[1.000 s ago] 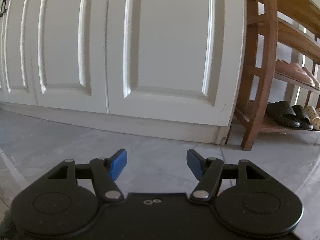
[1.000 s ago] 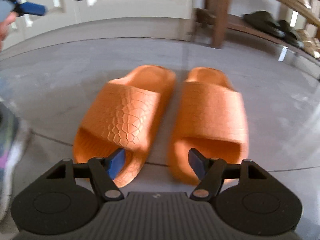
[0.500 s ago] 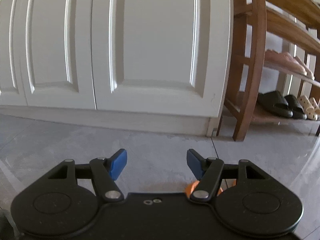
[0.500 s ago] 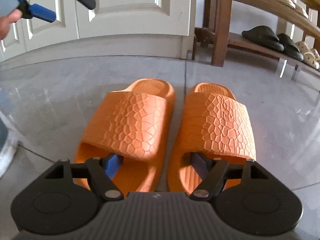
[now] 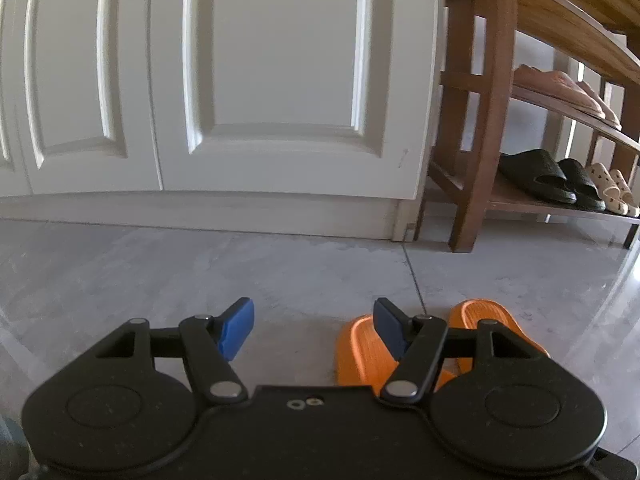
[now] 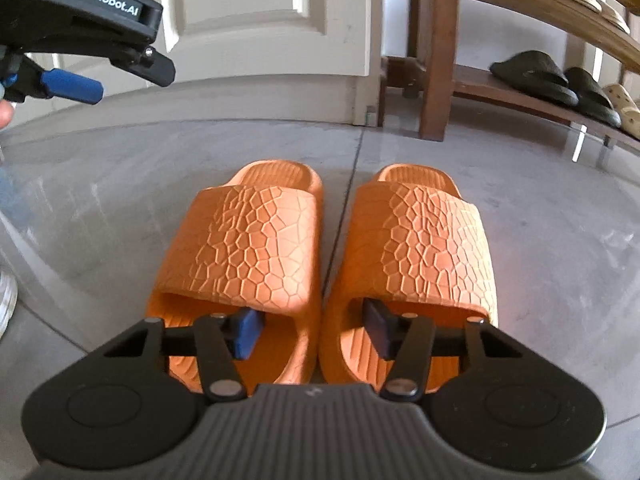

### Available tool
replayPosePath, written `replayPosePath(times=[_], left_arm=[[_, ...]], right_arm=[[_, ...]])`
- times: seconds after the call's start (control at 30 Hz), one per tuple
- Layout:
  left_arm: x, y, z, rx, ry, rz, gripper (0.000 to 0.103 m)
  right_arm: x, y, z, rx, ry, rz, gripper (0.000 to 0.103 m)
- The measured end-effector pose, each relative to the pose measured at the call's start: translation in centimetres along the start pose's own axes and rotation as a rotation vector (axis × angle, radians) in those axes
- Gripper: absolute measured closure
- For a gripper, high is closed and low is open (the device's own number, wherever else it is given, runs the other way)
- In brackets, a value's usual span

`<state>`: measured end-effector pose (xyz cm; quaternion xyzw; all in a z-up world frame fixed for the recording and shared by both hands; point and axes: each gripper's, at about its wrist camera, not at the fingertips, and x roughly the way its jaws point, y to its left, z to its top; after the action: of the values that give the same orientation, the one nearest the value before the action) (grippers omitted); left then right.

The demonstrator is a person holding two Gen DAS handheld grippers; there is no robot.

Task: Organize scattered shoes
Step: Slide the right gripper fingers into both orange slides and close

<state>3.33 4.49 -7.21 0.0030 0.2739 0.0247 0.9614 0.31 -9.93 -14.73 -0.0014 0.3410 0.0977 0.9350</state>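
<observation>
Two orange slides stand side by side on the grey floor, toes toward the white doors: the left slide (image 6: 248, 256) and the right slide (image 6: 420, 248). My right gripper (image 6: 312, 332) is open, low at their heels, with one finger inside each slide's foot opening. My left gripper (image 5: 314, 326) is open and empty, above the floor to the left of the slides; their toe ends (image 5: 364, 344) show behind its right finger. It also shows in the right wrist view (image 6: 80, 12) at the upper left.
White panelled cupboard doors (image 5: 240, 80) stand ahead. A wooden shoe rack (image 5: 480, 120) is at the right, with black slippers (image 5: 536, 176), beige clogs (image 5: 612, 188) and tan shoes (image 5: 560, 88) on its shelves. A sneaker edge (image 6: 6, 300) lies at far left.
My right gripper has moved forward and down, its fingers entering the slides' openings. My left gripper has swung right and tilted down, bringing the slides' toes into its view.
</observation>
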Motion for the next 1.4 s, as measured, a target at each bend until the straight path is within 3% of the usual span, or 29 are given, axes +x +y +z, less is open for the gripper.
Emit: replayPosePath(times=[0.23,0.37,0.53,0.77,0.9,0.97,1.1,1.23,1.4], left_arm=[[0.3,-0.4,-0.9,0.015,0.037,0.017,0.037],[0.3,-0.6,-1.2,0.027,0.040,0.030,0.037],[0.4,-0.7,-1.9,0.035,0.050,0.056,0.037],[0.3,-0.5,-2.9,0.022,0.077,0.066,0.037],[0.5,-0.3,-3.2,0.006,0.092,0.070,0.037],[0.5,-0.3,-3.3,0.004,0.093,0.071,0.037],[0.3,-0.4,-3.4,0.004,0.087,0.070,0.037],[0.3,-0.5,-3.7,0.011,0.088,0.064,0.037],[0.2,-0.3,-4.2,0.015,0.105,0.065,0.037]], right_arm=[[1.0,0.0,-0.2,0.005,-0.048,-0.025,0.023],[1.7,-0.1,0.2,-0.003,-0.056,0.002,0.021],[2.1,-0.9,1.1,-0.004,-0.039,0.044,0.033],[2.5,-0.9,1.5,0.003,-0.037,0.047,0.036],[2.6,-0.7,1.9,-0.001,-0.029,0.080,0.050],[2.5,-0.7,1.8,-0.002,-0.033,0.078,0.051],[2.1,-0.4,1.1,0.005,-0.054,0.042,0.047],[2.3,-0.1,0.9,0.042,-0.076,0.003,0.030],[3.6,1.3,0.8,0.015,-0.122,-0.001,0.026]])
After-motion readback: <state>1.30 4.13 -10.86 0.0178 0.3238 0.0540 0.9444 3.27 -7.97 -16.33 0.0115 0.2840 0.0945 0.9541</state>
